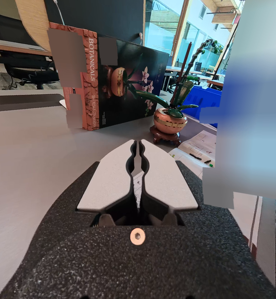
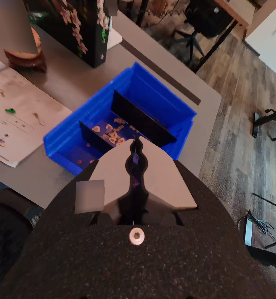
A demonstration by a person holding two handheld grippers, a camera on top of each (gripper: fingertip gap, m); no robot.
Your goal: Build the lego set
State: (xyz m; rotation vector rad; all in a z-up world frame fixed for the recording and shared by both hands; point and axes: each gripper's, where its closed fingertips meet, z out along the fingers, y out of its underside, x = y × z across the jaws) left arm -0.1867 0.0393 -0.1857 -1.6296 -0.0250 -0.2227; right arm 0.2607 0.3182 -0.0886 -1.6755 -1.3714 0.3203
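– Left tongs (image 1: 137, 142) nearest my lens: tips drawn together, only a thin slit between them, nothing in it. They hang low over bare grey surface (image 1: 36, 153).

– What's closest to them?

– Toy potted plant (image 1: 169, 123), just ahead and to the right, not touching. Pink pot on a brown stand, green leaves, a tall brown stem. Behind it stands a dark box (image 1: 126, 80) with flowers pictured on it. An open booklet (image 1: 197, 150) lies to the right, with small black pieces (image 1: 195, 156) and a green piece (image 1: 211, 165) on its page.

– And the right?

– Right tongs (image 2: 136, 139) pressed shut, tips over a blue bin (image 2: 150, 84) at the corner of the surface. Two black dividers (image 2: 134, 116) split it in three. Tips sit above the middle compartment, over a scatter of pale petal-shaped pieces (image 2: 111, 134).

– Pinching one?

– Can't tell. View is blurred, and any speck at the tips is too small to call.

– Other compartments?

– Near one has a few pink pieces (image 2: 79, 161); the far one looks bare.
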